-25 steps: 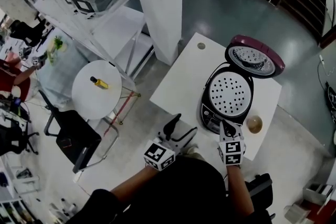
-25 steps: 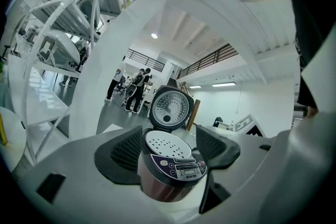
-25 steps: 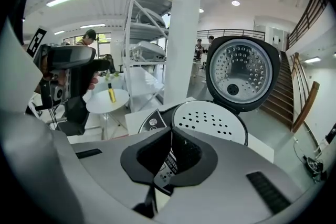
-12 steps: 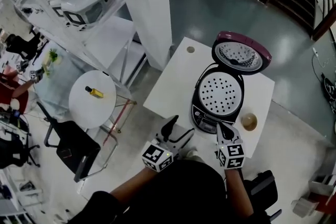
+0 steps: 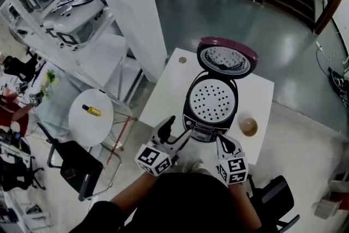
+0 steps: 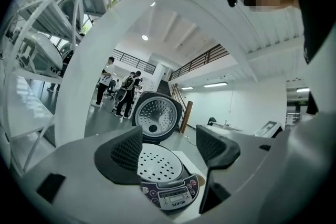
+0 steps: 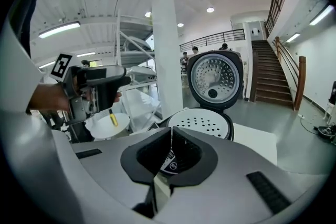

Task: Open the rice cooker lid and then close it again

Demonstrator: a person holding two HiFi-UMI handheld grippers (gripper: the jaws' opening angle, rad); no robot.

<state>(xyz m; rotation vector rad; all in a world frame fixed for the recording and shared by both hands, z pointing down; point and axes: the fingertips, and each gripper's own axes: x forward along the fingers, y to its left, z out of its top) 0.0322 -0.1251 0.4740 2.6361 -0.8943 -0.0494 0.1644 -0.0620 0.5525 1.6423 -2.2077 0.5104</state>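
Rice cooker point(image 5: 210, 102) sits on the white table point(image 5: 169, 87), just past both sets of fingertips, with its control panel facing them and its long axis running straight away. The lid point(image 5: 226, 57) stands open at the far end, inner face toward the jaws. Left gripper point(image 5: 173, 131) gapes wide with nothing between. Right gripper point(image 5: 221, 142) is pinched closed, empty.

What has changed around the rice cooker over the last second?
Mostly the head view shifted; both grippers moved only slightly before the rice cooker, grabbing or releasing nothing. Unchanged: lid up, left gripper open, right gripper shut and empty.
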